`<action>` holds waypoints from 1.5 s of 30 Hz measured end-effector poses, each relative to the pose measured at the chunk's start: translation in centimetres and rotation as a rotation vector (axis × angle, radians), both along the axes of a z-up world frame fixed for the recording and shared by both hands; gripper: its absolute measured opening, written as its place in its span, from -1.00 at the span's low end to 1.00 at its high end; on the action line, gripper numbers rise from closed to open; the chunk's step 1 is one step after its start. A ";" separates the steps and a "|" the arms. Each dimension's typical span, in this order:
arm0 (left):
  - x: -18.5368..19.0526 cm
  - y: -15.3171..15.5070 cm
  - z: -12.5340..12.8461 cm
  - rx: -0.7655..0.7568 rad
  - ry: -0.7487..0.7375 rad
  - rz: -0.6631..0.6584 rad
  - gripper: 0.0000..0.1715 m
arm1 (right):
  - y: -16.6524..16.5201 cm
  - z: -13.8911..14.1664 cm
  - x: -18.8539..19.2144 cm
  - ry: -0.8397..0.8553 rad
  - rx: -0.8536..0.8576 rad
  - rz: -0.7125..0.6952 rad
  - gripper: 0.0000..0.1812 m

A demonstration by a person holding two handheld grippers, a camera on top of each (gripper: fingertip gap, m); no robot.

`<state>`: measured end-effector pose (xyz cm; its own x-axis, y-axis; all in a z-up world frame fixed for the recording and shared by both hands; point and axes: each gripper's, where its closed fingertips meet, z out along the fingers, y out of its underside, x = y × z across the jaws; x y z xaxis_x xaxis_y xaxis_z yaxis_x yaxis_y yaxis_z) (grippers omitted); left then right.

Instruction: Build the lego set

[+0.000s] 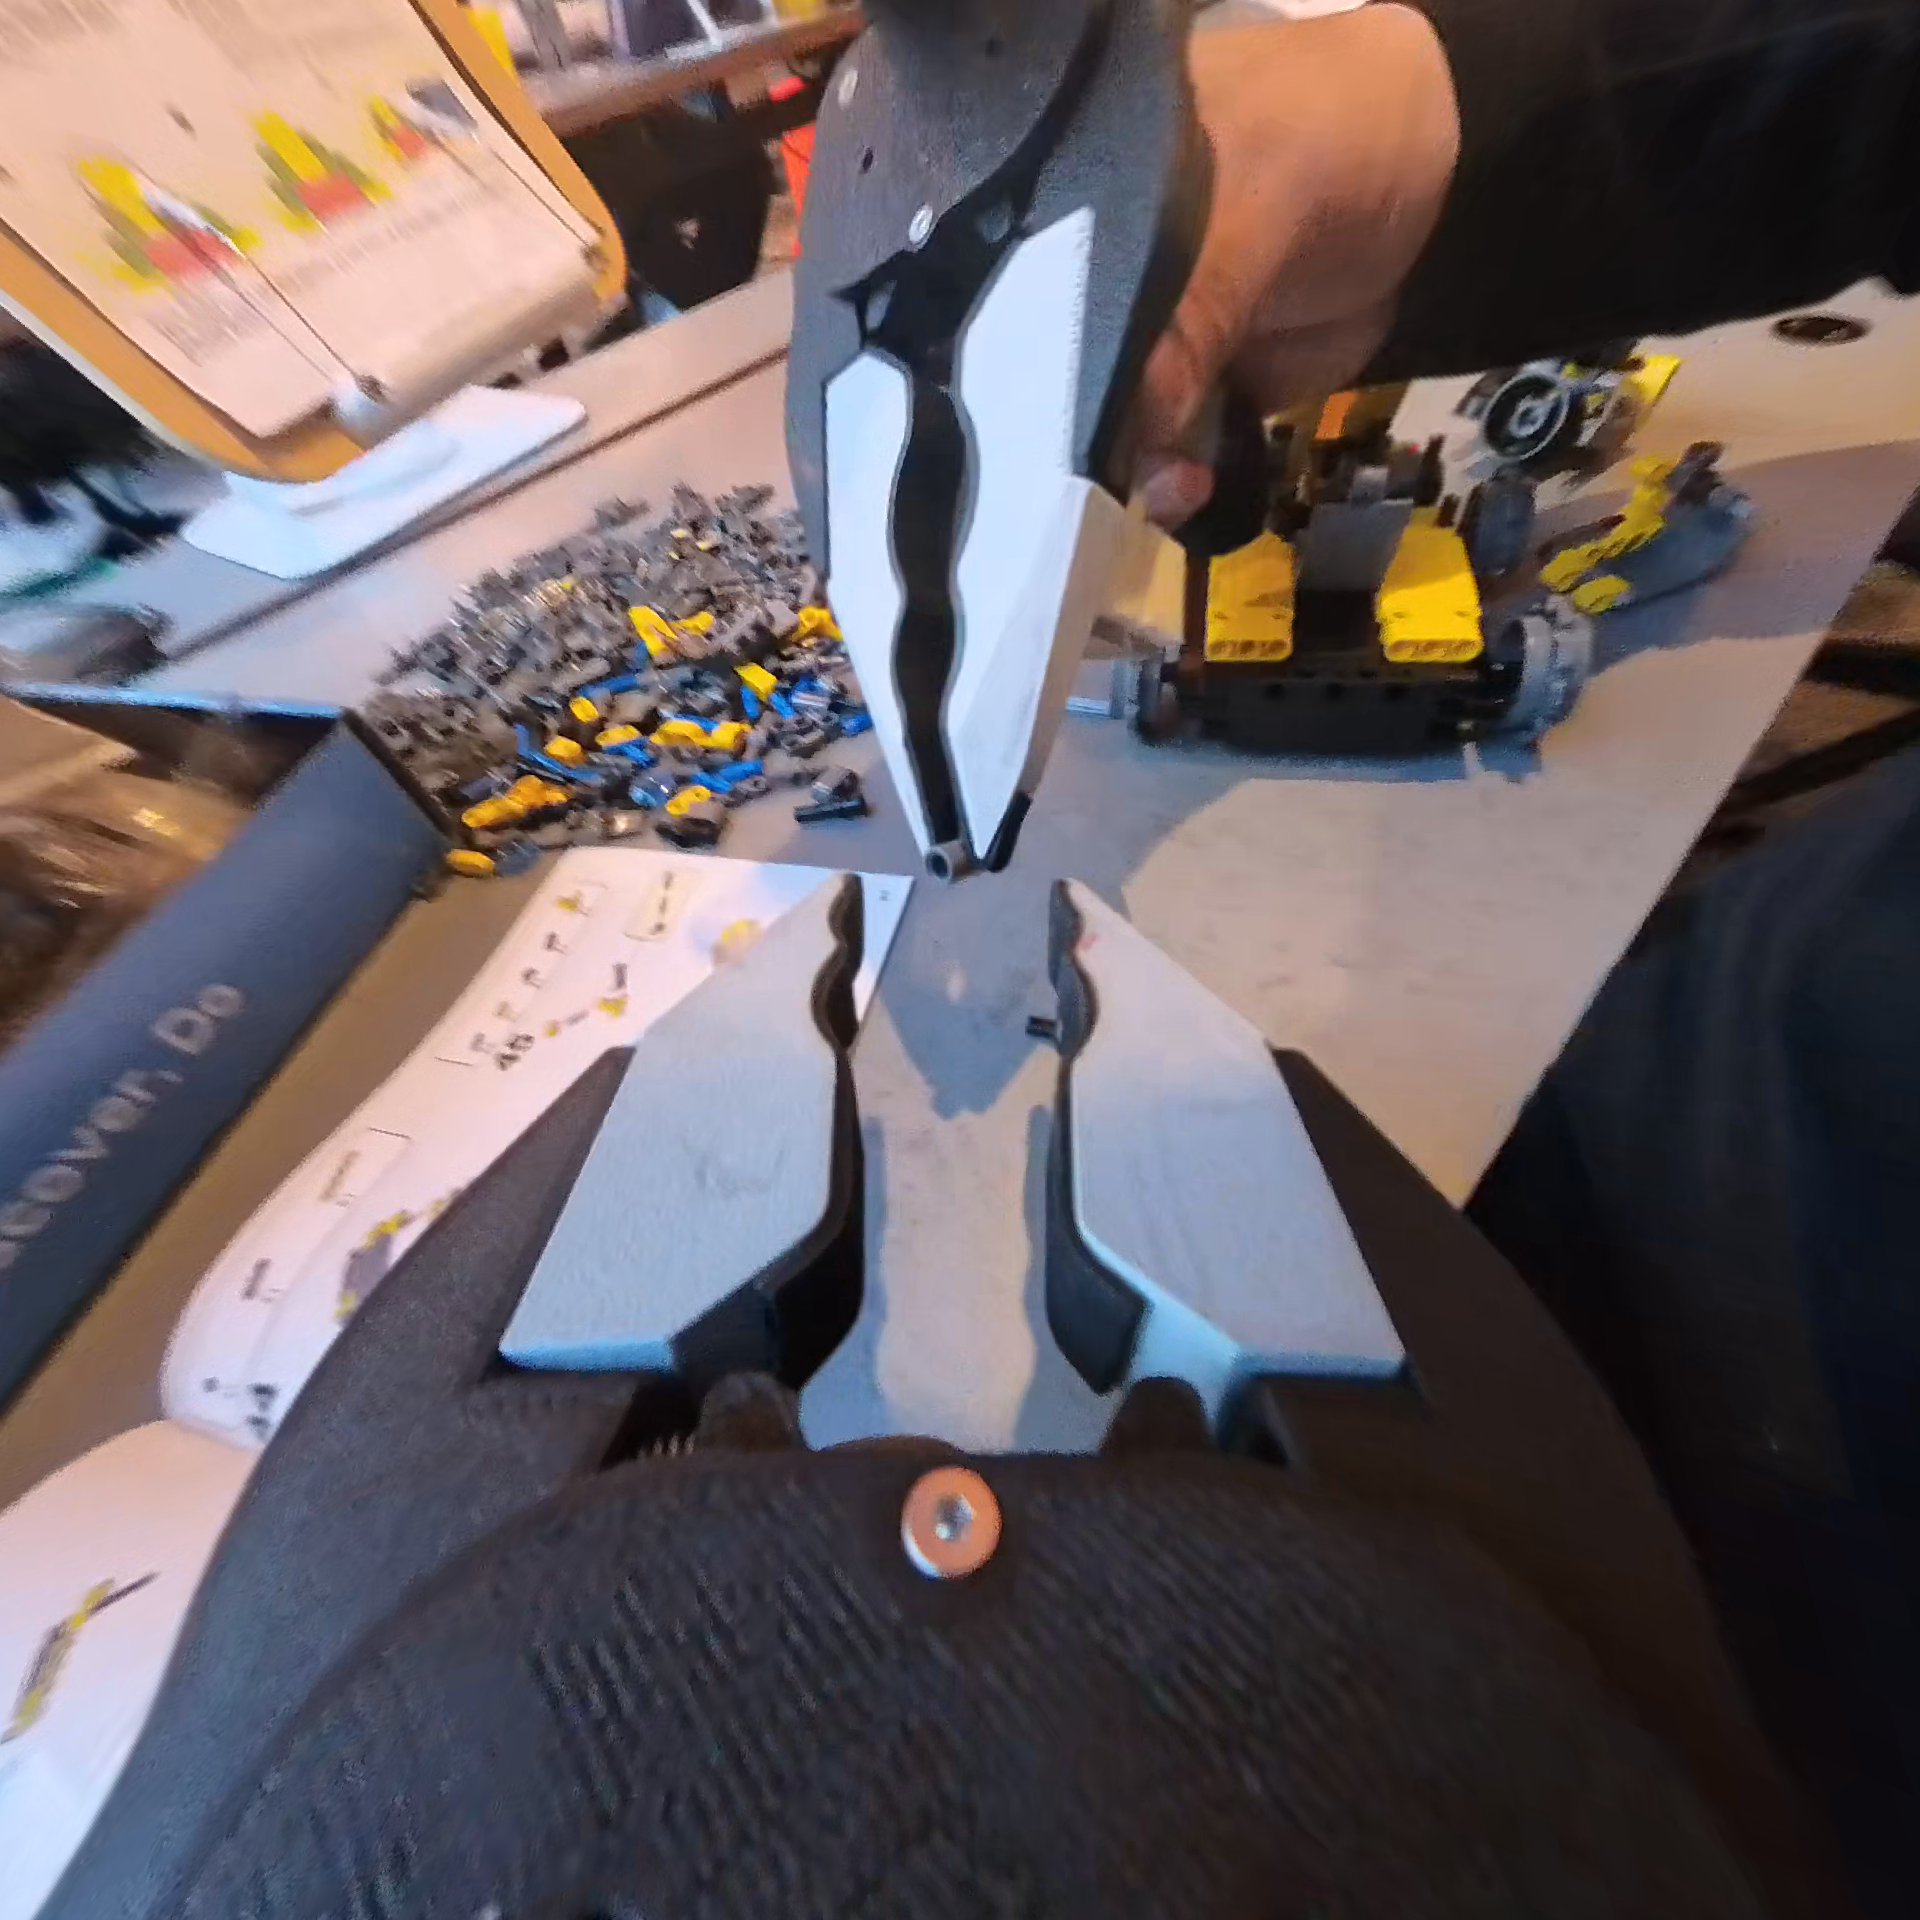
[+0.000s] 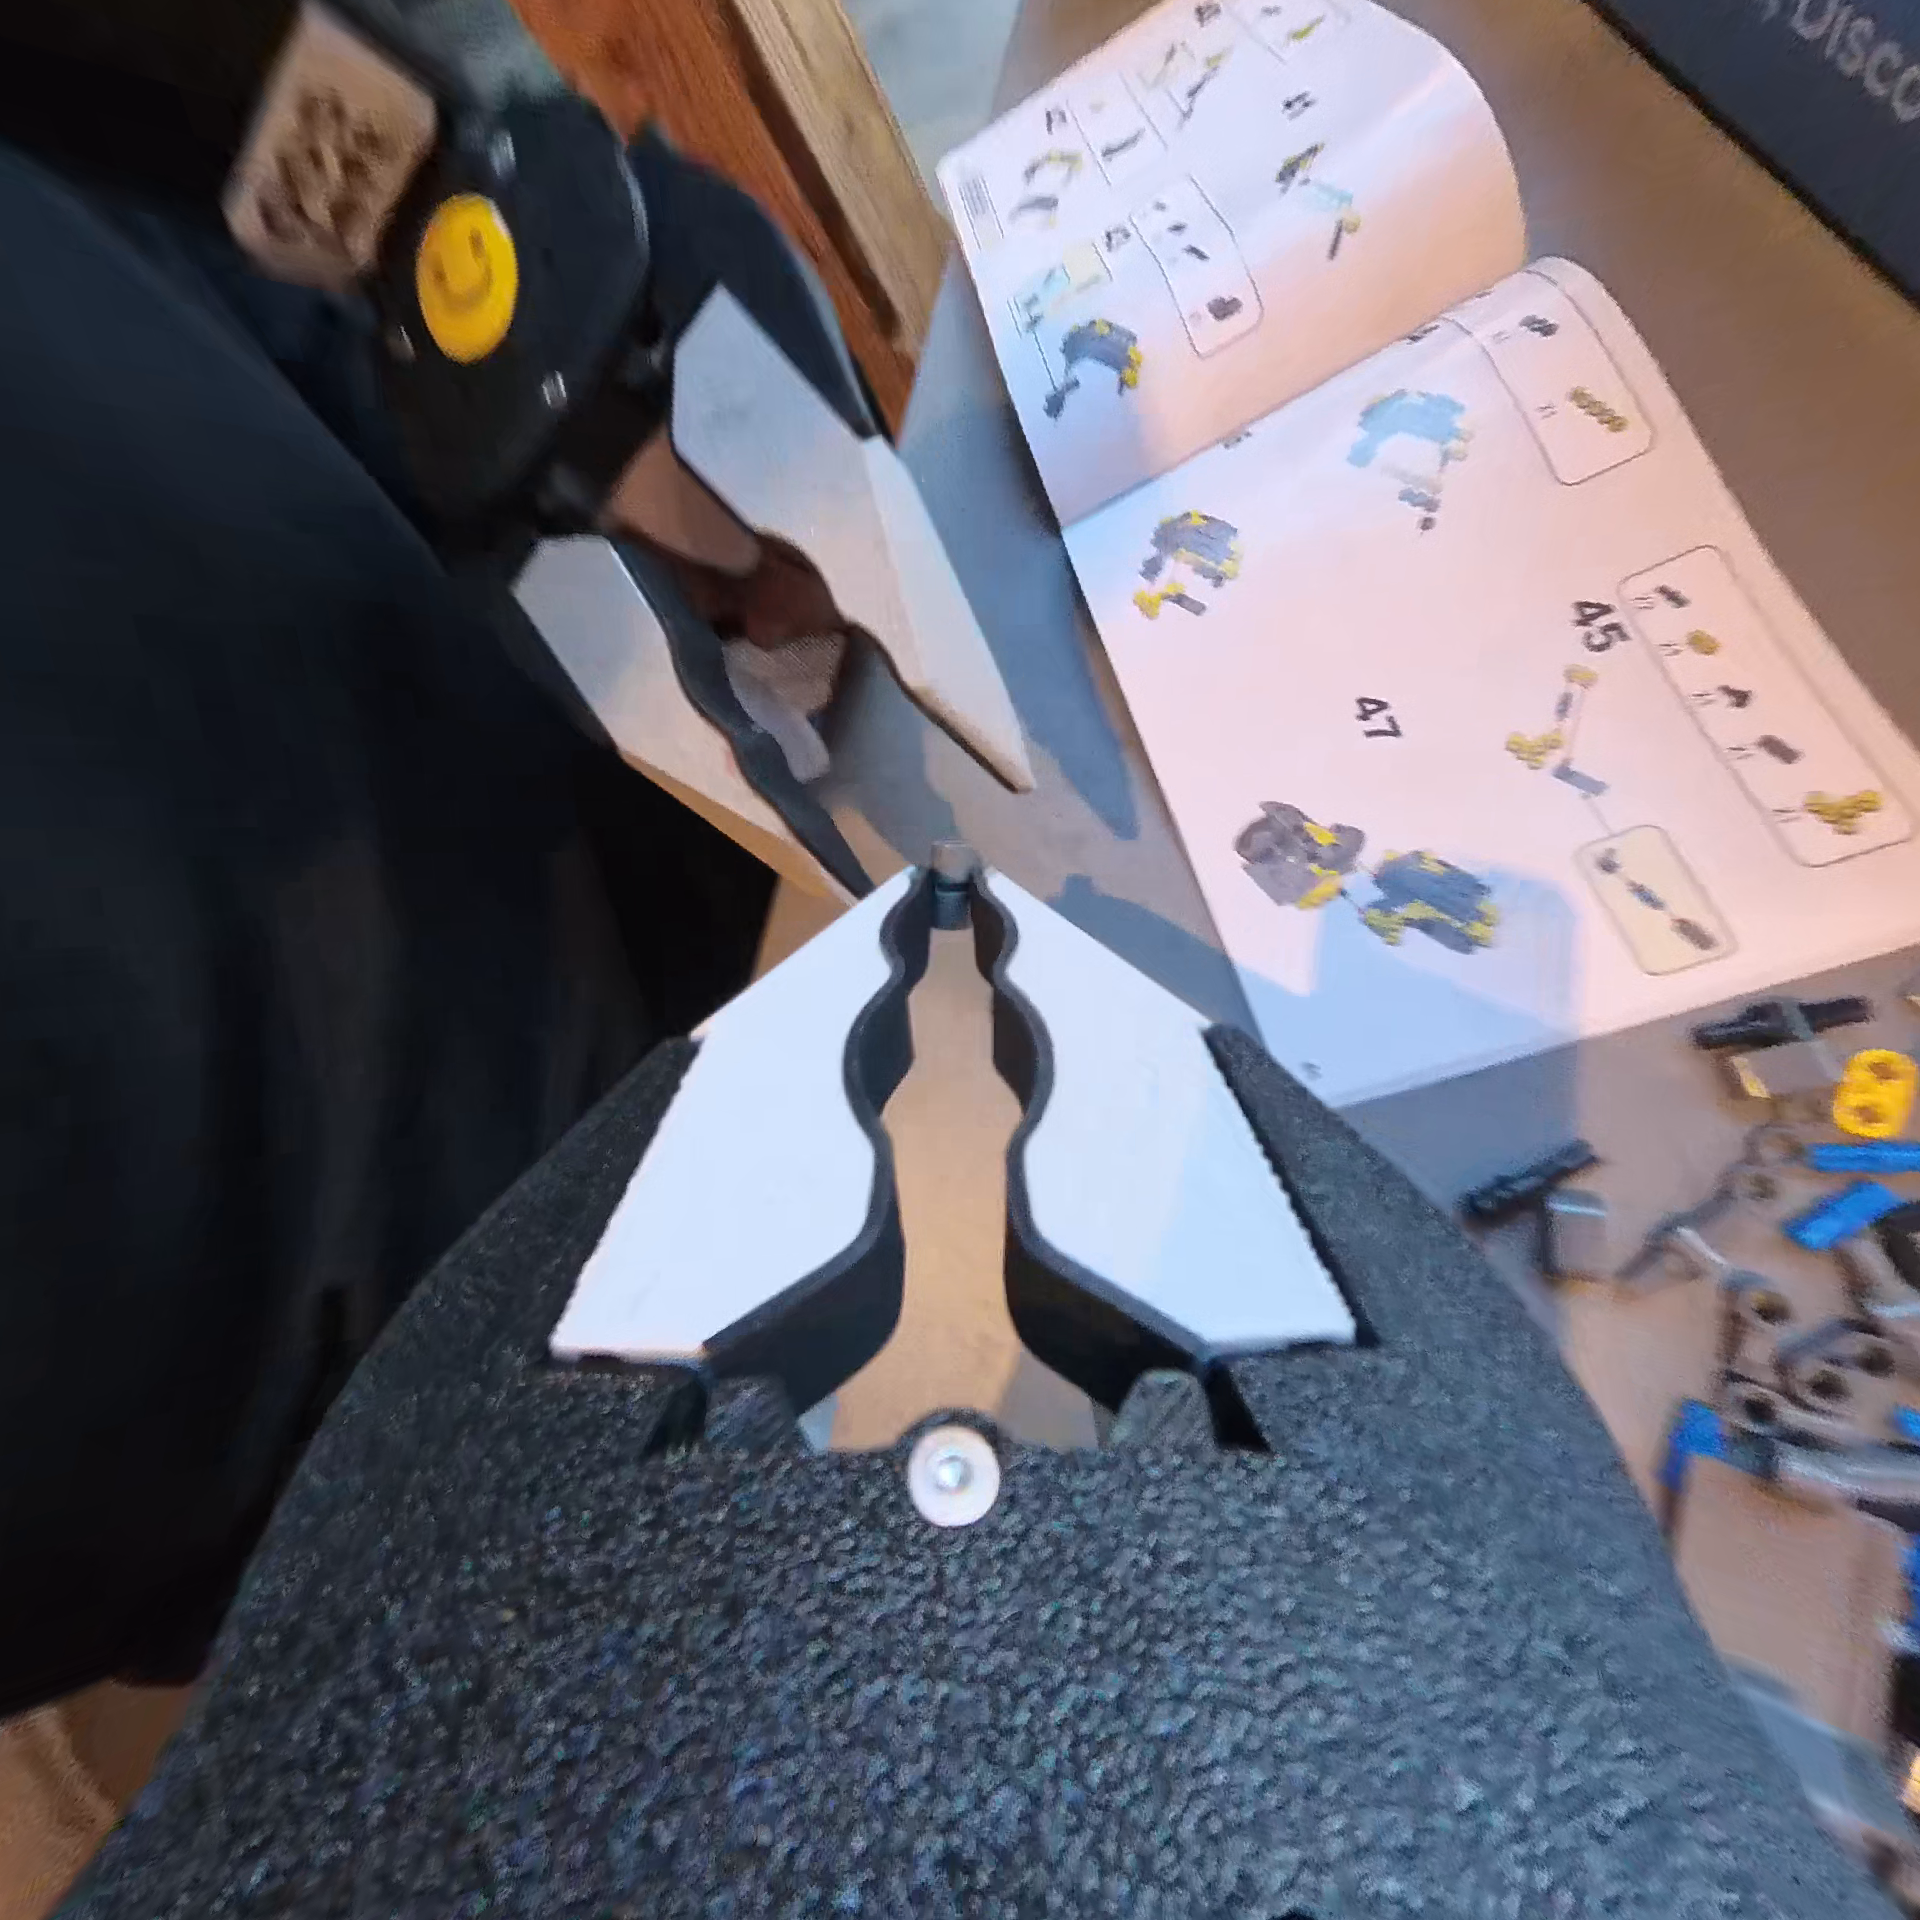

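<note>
Right tongs (image 2: pixel 951 883) are pinching a small grey pin (image 2: pixel 950 881) at the very tips, closed on it, held in the air above the tabletop (image 1: pixel 1351 935). Left tongs (image 1: pixel 956 914) are standing open and empty, tips just beside the pin.

Risks (judgement):
- Grip is sitting on the last bit of the tips; a slight twist or a bump from the left tongs could be flicking the pin out.
- A dropped pin could be rolling into the parts pile (image 1: pixel 634 686) and getting lost among similar pieces.

Hard to read:
- Both views are smearing with motion blur; booklet (image 2: pixel 1455 623) drawings are indistinct.
- How much of the pin is lying inside the tips is hidden.
- The yellow model (image 1: pixel 1340 623) is partly covered by the hand (image 1: pixel 1299 260).
- A tiny dark speck by the left tongs' right finger is unidentifiable.
</note>
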<state>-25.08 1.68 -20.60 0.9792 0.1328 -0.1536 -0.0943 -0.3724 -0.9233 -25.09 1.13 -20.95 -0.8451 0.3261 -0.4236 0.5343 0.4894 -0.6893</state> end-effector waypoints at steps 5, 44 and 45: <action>0.1 -0.1 0.9 0.012 0.178 0.026 -0.71 | -0.9 0.9 0.4 -0.111 -0.116 -0.048 -0.93; 0.4 -1.6 -4.3 -0.420 -0.042 -0.288 -0.93 | 1.4 0.7 0.5 0.109 0.078 0.044 -0.92; 0.4 -1.6 -4.7 -0.458 -0.049 -0.299 -0.93 | 1.7 0.8 0.5 0.113 0.080 0.038 -0.92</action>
<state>-24.67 0.03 -25.32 0.9715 -0.2219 -0.0838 -0.2187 -0.7011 -0.6787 -24.55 2.80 -20.18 -0.8983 0.3223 -0.2986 0.4356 0.5637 -0.7018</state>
